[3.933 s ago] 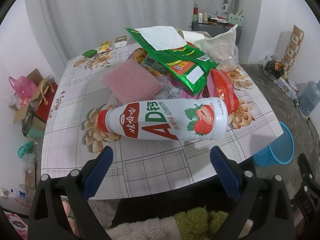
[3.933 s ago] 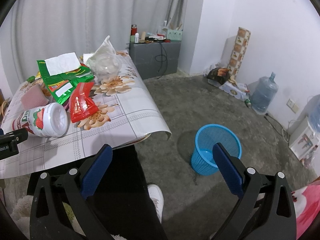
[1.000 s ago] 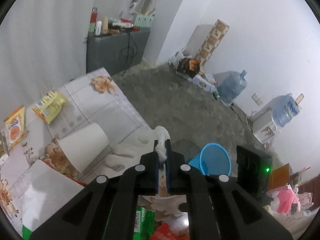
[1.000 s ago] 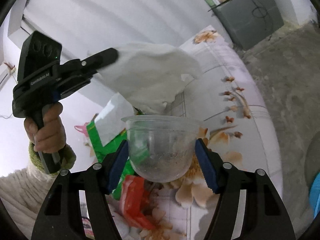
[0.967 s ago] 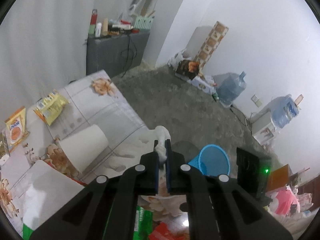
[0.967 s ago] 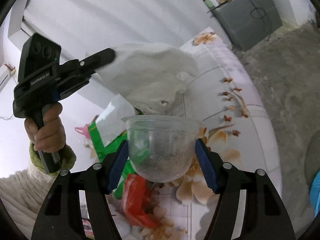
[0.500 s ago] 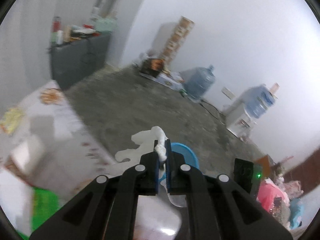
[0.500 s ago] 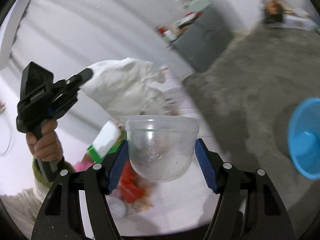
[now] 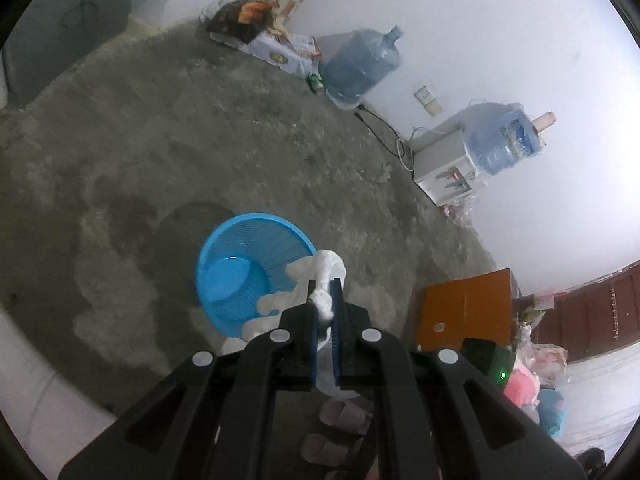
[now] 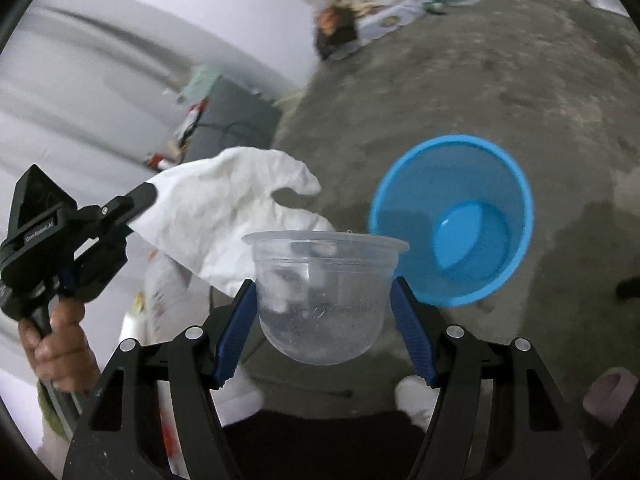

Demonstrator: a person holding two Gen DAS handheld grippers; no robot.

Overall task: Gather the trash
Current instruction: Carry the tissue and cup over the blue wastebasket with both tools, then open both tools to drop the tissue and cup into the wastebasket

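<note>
My left gripper (image 9: 325, 294) is shut on a crumpled white tissue (image 9: 320, 270), which hangs over the near rim of the blue trash basket (image 9: 248, 264) on the floor. In the right wrist view the same tissue (image 10: 224, 216) spreads wide from the left gripper (image 10: 146, 196), held up by a hand at the left. My right gripper (image 10: 323, 294) is shut on a clear plastic cup (image 10: 324, 296), upright between the blue pads. The blue basket (image 10: 452, 216) lies just beyond it to the right, empty inside.
Bare concrete floor surrounds the basket. Water jugs (image 9: 360, 68) and a cardboard box (image 9: 280, 50) stand along the far wall, an orange box (image 9: 464, 308) at the right. Slippers (image 9: 340, 428) lie below my left gripper. The table edge (image 9: 24, 380) shows at the lower left.
Both grippers swung away from the table and down toward the floor. The blue basket now sits close in front of both, with the tissue and cup still gripped.
</note>
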